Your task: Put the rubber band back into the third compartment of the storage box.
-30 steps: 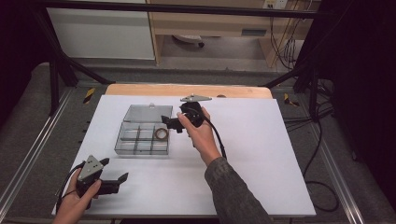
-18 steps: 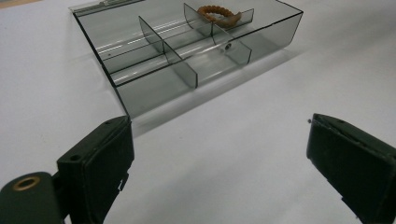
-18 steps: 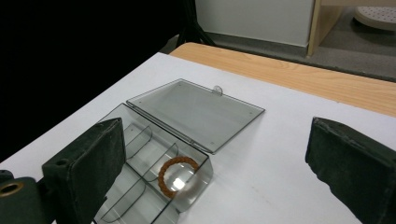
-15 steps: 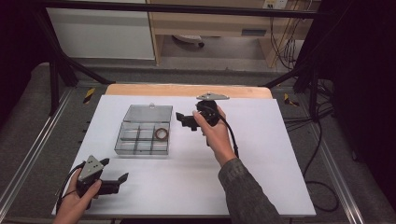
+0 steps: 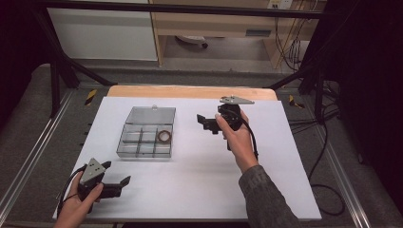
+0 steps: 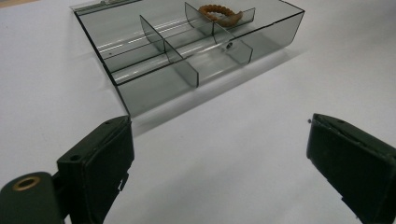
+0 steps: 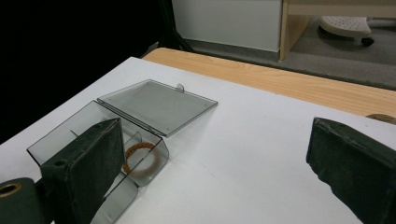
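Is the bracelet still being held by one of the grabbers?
No, the bracelet lies in a corner compartment of the clear box, and the right gripper is open with nothing between its jaws.

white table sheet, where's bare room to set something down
Free: the white sheet right of the right gripper, and the stretch between the organizer box and the left gripper. Crowded: the box's corner compartment, holding the bead bracelet.

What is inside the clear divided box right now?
The box, lid open flat behind it, holds one brown beaded bracelet in a far corner compartment. The other compartments look empty; the right gripper's jaw covers part of the box in its own view.
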Demonstrator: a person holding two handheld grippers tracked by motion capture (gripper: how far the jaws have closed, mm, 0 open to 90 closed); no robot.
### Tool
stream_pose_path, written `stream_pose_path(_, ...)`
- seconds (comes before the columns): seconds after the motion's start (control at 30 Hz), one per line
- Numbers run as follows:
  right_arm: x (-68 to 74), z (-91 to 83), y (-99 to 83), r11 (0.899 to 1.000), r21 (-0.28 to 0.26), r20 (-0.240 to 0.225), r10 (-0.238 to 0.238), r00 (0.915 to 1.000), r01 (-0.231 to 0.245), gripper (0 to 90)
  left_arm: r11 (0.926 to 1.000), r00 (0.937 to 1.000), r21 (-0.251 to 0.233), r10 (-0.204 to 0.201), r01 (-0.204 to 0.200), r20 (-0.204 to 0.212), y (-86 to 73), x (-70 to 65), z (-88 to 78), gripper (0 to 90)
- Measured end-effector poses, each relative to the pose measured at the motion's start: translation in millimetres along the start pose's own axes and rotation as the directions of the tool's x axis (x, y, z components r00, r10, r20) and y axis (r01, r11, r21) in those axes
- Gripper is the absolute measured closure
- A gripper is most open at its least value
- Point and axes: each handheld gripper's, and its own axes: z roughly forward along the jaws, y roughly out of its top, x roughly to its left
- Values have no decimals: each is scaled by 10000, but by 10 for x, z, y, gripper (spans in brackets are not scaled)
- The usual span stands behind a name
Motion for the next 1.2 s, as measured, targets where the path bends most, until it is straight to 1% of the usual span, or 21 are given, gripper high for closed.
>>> stream_pose_path(0.27,-122,-210,-55,9999,-94,204,88,9998,-86,48,10000,10000,4,-39,39,-3,-5,-1,0,77)
stream_pose_path(0.5,-233,-392,-133,9991,-258,283,342,9990,-335,35,10000,10000,-13,-56,56,-30,-5,1,-4,77)
stream_pose_path(0.67,-294,-558,-181,9992,-365,375,165,9992,-151,32,9999,9999,-40,-94,94,-64,-6,7,-10,77)
stream_pose_path(0.8,-340,-710,-211,9979,-584,449,295,9986,-269,33,9999,9999,-53,-125,125,-82,-5,9,-9,76)
stream_pose_path(0.83,-352,-743,-219,9979,-603,475,261,9985,-233,33,9999,9999,-59,-124,124,-81,-5,8,-11,76)
stream_pose_path(1.0,-418,-878,-288,9976,-678,748,153,9971,-102,37,9999,9999,-50,-114,113,-91,-7,6,-12,76)
stream_pose_path(1.1,-454,-987,-345,9981,-613,957,-55,9954,114,34,9997,9998,-198,-171,170,-50,-3,10,-28,76)
stream_pose_path(1.2,-501,-1099,-422,9981,-569,1129,-152,9935,217,32,9993,9997,-281,-231,229,-59,-2,20,-38,75)
